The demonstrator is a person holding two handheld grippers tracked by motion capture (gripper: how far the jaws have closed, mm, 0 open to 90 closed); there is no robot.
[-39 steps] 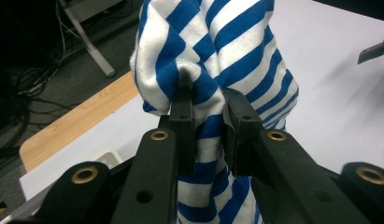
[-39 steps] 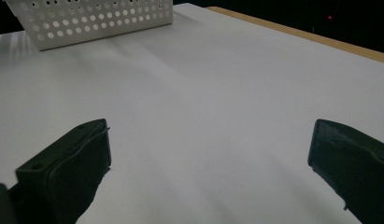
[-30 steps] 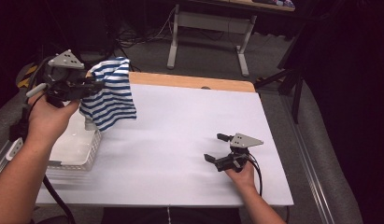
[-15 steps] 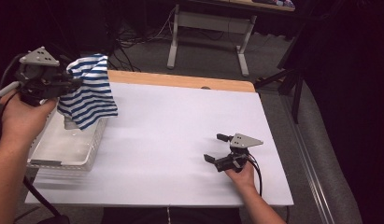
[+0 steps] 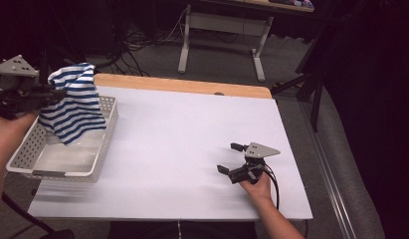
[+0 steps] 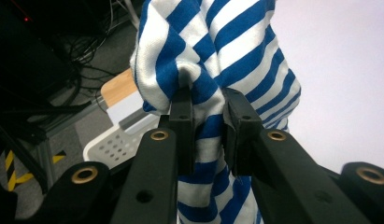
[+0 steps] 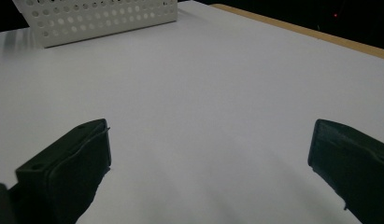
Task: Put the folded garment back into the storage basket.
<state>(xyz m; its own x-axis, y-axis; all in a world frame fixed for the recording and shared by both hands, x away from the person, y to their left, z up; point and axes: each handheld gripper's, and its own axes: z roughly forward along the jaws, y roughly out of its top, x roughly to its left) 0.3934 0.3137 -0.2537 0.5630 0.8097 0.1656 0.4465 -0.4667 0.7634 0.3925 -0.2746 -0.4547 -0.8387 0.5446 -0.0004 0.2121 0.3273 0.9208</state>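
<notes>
The left tool (image 5: pixel 40 93), at the high view's upper left, pinches a striped cloth (image 5: pixel 75 107) that hangs over a white basket (image 5: pixel 110 127). Best to lower it until the hem pools inside before letting go. The left gripper view shows fabric bunched between the pads; the right gripper view shows the right tool (image 5: pixel 231 158) spread wide and empty above the table (image 5: pixel 192 139).

left gripper (image 5: pixel 55 93) raised at far left, jaws clamped tight; right gripper (image 5: pixel 230 158) low — jaws wide apart
</notes>
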